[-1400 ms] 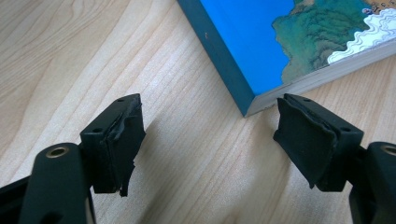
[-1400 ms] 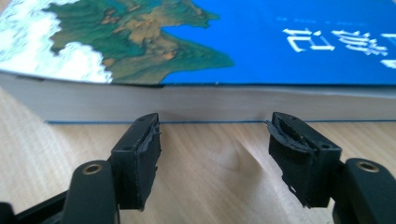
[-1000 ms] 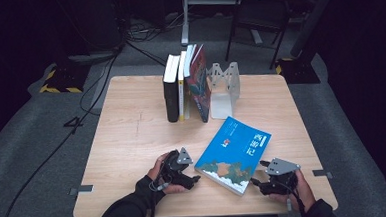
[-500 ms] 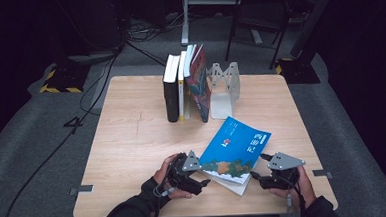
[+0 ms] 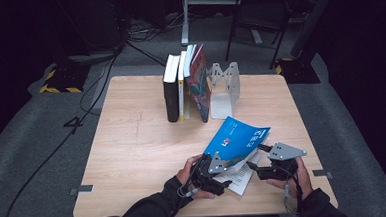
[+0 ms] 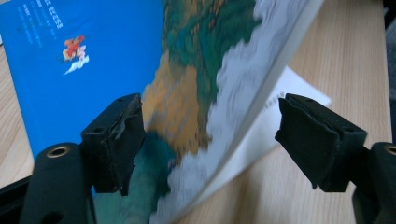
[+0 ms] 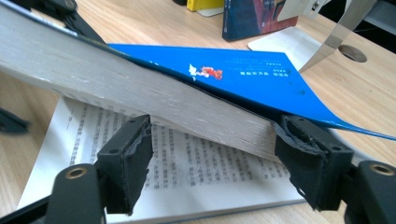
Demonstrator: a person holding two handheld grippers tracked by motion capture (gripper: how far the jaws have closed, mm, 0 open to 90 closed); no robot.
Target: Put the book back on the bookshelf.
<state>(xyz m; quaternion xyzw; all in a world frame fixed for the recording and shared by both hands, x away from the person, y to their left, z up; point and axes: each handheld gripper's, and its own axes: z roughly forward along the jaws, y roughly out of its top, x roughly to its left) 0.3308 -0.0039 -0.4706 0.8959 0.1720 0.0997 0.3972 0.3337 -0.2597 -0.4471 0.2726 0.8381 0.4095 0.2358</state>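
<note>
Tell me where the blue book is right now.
In the high view the blue book sits at the table's near right, lifted open between the left tool and right tool.

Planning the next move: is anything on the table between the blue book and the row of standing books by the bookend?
Nothing visible. Bare table lies between the blue book, lifted open between both grippers, and the standing books beside the metal bookend.

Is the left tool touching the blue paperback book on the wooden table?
Touching. The left gripper view shows the left tool with its left pad against the blue paperback book's lifted cover; the right pad stands clear.
</note>
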